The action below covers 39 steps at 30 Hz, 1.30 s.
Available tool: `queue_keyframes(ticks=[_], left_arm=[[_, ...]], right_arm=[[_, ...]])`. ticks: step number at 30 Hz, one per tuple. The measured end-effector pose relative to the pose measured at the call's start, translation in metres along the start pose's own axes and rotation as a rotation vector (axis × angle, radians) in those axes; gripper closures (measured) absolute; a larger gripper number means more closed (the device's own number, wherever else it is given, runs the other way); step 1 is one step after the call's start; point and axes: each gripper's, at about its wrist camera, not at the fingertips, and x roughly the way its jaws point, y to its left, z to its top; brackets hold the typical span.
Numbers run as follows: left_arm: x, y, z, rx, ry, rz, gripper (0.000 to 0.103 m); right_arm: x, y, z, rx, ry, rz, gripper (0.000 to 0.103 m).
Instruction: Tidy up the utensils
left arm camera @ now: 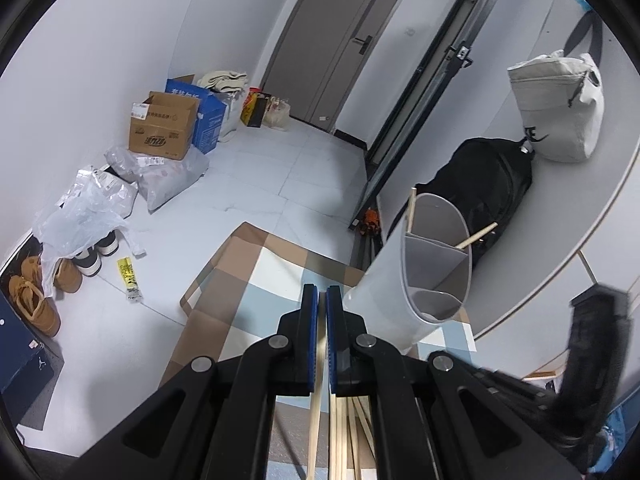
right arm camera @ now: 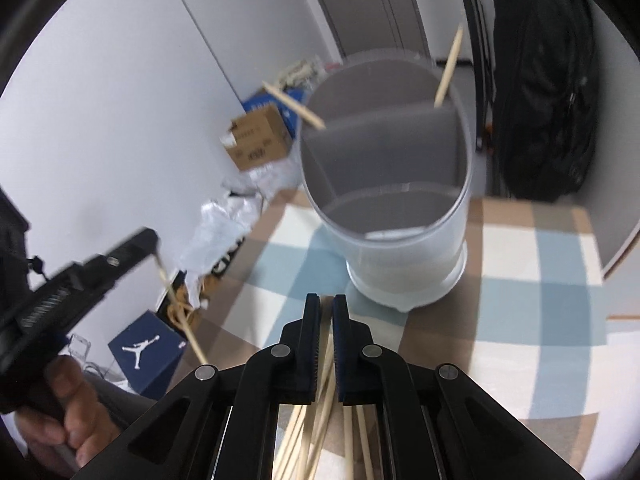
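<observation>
Chopsticks everywhere on this one! Left gripper [left arm camera: 322,294] has its blue pads clamped on a single pale chopstick [left arm camera: 316,408], which runs back between the jaws toward the camera. From the right wrist view that same left gripper [right arm camera: 154,240] sits off to the side, a hand [right arm camera: 64,412] wrapped round its handle, and the held chopstick [right arm camera: 180,312] slants down from its tip.

Right gripper [right arm camera: 326,304] has its jaws drawn in tight too, and a chopstick [right arm camera: 325,364] shows in the narrow slot between the pads, gripped there. Beneath it lies a loose pile of chopsticks [right arm camera: 296,440], fanned across the checked tablecloth [right arm camera: 520,280].

Straight ahead of the right gripper stands the holder [right arm camera: 384,184], a white round tub with grey dividers splitting it into compartments. It rests on the cloth, upright, just beyond the fingertips. Two chopsticks already stand in its far compartment: one [right arm camera: 294,106] leaning out over the left rim, the other [right arm camera: 450,66] tilted up at the right side.

In the left wrist view the holder [left arm camera: 432,264] is off to the right of the closed jaws, and the right gripper [left arm camera: 592,360] shows only as a dark blur at the edge. Black backpack [right arm camera: 544,80] sits behind the tub, against the wall.
</observation>
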Motion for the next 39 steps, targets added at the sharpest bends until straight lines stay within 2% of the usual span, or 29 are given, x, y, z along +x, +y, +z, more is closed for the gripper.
queue_keyframes(ticks=[7, 12, 17, 18, 22, 24, 26, 27, 29, 32, 37, 39], left_arm=[[-0.01, -0.013, 0.0, 0.055, -0.014, -0.011, 0.103], [-0.011, -0.027, 0.001, 0.106, 0.003, -0.014, 0.103], [-0.01, -0.028, 0.001, 0.122, 0.003, -0.007, 0.103], [-0.01, -0.026, 0.001, 0.118, 0.004, -0.007, 0.103], [-0.009, -0.023, 0.0, 0.106, -0.004, -0.011, 0.103], [-0.008, -0.02, 0.0, 0.099, -0.007, -0.019, 0.103], [-0.007, -0.019, 0.0, 0.098, -0.006, -0.018, 0.103], [-0.006, -0.02, 0.001, 0.096, -0.005, -0.018, 0.103], [-0.005, -0.019, 0.003, 0.094, 0.002, -0.024, 0.103], [-0.005, -0.023, 0.004, 0.119, -0.002, -0.019, 0.103], [-0.002, -0.027, 0.005, 0.137, 0.005, -0.029, 0.103], [-0.001, -0.025, 0.005, 0.13, 0.01, -0.03, 0.103]], right_arm=[[-0.045, 0.006, 0.006, -0.064, -0.141, 0.013, 0.101], [-0.054, 0.006, 0.009, -0.08, -0.159, 0.024, 0.103], [-0.029, -0.011, 0.0, -0.018, -0.06, 0.054, 0.103], [-0.025, -0.016, -0.002, 0.003, -0.039, 0.048, 0.1], [-0.009, -0.054, -0.012, 0.172, 0.051, 0.042, 0.098], [-0.002, -0.076, -0.019, 0.252, 0.087, 0.005, 0.09], [0.005, -0.097, -0.027, 0.328, 0.121, -0.044, 0.071], [0.007, -0.105, -0.029, 0.354, 0.132, -0.046, 0.068], [0.014, -0.121, -0.034, 0.406, 0.173, -0.078, 0.068], [0.017, -0.134, -0.034, 0.43, 0.184, -0.128, 0.067], [0.042, -0.149, -0.035, 0.464, 0.263, -0.155, 0.067], [0.045, -0.149, -0.033, 0.464, 0.259, -0.167, 0.068]])
